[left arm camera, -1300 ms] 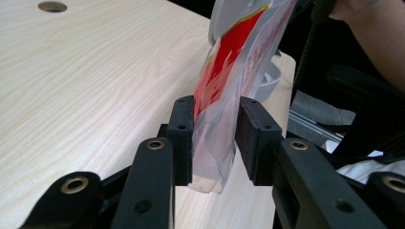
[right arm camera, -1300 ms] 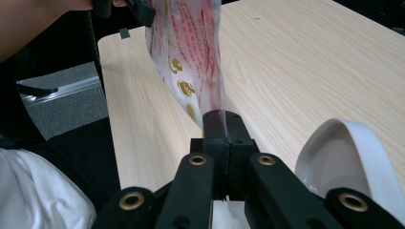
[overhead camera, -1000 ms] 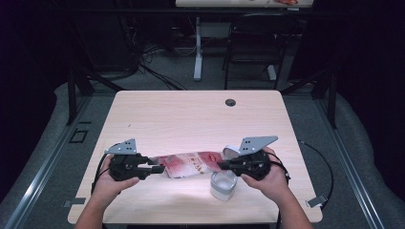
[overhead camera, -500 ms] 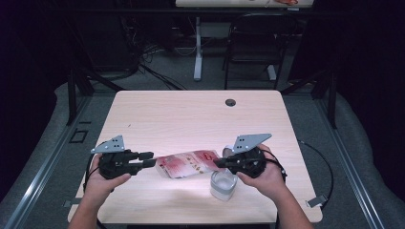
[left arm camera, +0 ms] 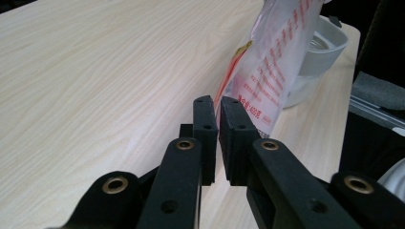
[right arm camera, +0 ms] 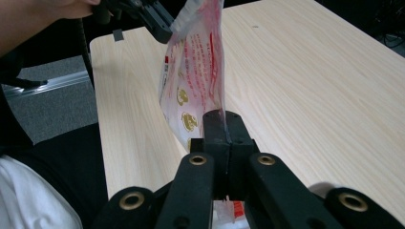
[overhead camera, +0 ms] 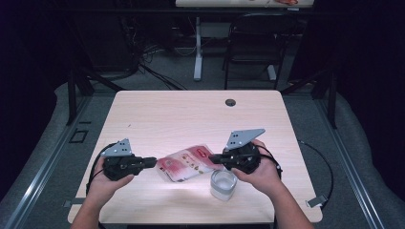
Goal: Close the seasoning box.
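A clear plastic bag with red print (overhead camera: 186, 164) hangs stretched between my two grippers, just above the light wooden table (overhead camera: 191, 114). My left gripper (overhead camera: 154, 162) has just been closing, and its jaws now pinch the bag's left edge (left arm camera: 277, 62). In the left gripper view its pads (left arm camera: 206, 119) stand almost together with the bag's rim between them. My right gripper (overhead camera: 213, 157) is shut on the bag's other edge (right arm camera: 196, 71), with its pads (right arm camera: 215, 129) pressed together. A small translucent cup (overhead camera: 223, 184) stands on the table just below my right hand.
A round cable hole (overhead camera: 230, 102) sits near the table's far edge. Beyond the table are a dark chair (overhead camera: 253, 47) and a white desk leg (overhead camera: 197, 52) on the grey floor. Cables trail from both grippers toward the table's front corners.
My left gripper's jaws went from open to closed on the bag's left edge. The bag now hangs tilted between both grippers. The right gripper kept its grip.
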`<state>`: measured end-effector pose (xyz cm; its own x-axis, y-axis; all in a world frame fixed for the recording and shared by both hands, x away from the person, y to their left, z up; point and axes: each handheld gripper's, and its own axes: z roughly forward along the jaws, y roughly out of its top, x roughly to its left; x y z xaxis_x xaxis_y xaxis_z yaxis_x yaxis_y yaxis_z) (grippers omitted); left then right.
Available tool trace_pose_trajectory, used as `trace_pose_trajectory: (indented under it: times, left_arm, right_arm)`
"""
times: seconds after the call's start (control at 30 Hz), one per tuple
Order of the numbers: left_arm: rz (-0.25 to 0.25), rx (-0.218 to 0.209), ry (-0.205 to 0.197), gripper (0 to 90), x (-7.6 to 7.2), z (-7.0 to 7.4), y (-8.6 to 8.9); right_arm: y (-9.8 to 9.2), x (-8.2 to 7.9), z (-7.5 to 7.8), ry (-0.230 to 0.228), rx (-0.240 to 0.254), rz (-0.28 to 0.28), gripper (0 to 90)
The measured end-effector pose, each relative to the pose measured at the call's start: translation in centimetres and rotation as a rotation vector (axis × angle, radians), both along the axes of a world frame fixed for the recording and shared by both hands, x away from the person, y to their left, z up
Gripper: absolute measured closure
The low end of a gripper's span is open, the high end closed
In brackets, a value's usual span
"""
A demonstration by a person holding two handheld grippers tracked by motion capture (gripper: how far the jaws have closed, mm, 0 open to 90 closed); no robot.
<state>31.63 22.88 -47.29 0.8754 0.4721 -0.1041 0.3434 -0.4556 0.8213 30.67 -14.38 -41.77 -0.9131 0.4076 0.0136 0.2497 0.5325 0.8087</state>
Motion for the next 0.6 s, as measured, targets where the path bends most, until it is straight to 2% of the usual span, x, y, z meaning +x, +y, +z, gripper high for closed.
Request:
trace_pose_trajectory:
  times: [0.27, 0.6]
  left_arm:
    - [0.014, -0.005, 0.009, 87.7, 0.1, -0.8, 0.2]
    - [0.016, 0.027, 0.015, 88.0, 0.2, -1.5, -0.2]
  right_arm:
    - [0.9, 0.3, 0.8, -0.019, 0.004, 0.001, 90.0]
    - [1.6, 0.3, 1.6, -0.048, 0.0, -0.001, 90.0]
